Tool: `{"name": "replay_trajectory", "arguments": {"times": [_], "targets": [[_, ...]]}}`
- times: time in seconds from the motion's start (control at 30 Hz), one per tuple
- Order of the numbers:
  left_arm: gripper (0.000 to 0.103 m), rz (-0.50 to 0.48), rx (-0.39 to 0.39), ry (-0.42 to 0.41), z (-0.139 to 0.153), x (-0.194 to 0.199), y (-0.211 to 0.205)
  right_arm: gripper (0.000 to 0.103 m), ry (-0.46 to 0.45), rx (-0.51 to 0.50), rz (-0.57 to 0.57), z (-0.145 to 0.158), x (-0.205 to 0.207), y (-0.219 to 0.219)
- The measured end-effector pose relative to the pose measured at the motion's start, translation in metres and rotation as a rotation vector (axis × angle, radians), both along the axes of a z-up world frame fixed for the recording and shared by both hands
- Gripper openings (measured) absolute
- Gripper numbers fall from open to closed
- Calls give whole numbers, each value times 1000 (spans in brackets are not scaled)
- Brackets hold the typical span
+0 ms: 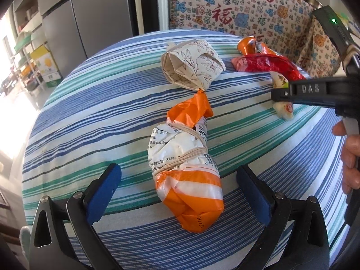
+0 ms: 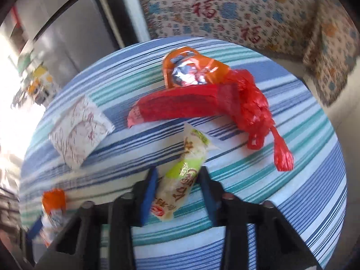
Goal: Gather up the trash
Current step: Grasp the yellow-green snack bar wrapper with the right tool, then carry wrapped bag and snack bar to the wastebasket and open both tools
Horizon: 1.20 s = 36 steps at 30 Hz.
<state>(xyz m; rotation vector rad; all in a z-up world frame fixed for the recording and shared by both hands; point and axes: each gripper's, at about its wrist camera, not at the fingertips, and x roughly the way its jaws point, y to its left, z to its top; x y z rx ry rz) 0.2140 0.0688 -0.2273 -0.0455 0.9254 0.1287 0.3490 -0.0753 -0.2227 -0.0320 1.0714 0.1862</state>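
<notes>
A striped table (image 1: 90, 117) carries the trash. An orange-and-white bag bundle (image 1: 184, 168) tied with string lies between the fingers of my open left gripper (image 1: 178, 168); the blue pads stand clear of it on both sides. A folded floral paper box (image 1: 191, 64) sits behind it. At the far right lie an orange foil pack (image 2: 191, 67), a red wrapper (image 2: 180, 105) and a red net bag (image 2: 254, 110). My right gripper (image 2: 178, 171) is shut on a white-and-green snack wrapper (image 2: 186, 173), which sticks out ahead of the fingers.
A grey fridge (image 1: 90, 18) stands behind the table on the left, beside shelves (image 1: 27, 45) with boxes. A patterned cloth (image 1: 236, 6) covers furniture at the back right. A person's hand (image 1: 351, 157) holds the right gripper's handle. The table edge curves near on both sides.
</notes>
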Motion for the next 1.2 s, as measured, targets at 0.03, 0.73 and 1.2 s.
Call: {"name": "replay_trajectory", "arguments": {"times": [0.03, 0.73, 1.2], "targets": [[101, 0, 0, 0, 0, 0, 0, 25, 5, -26, 65, 1, -8, -1], [96, -106, -141, -53, 33, -22, 29, 54, 50, -24, 177, 26, -65, -77], [50, -129, -178, -28, 30, -18, 16, 14, 70, -7, 140, 37, -69, -87]]}}
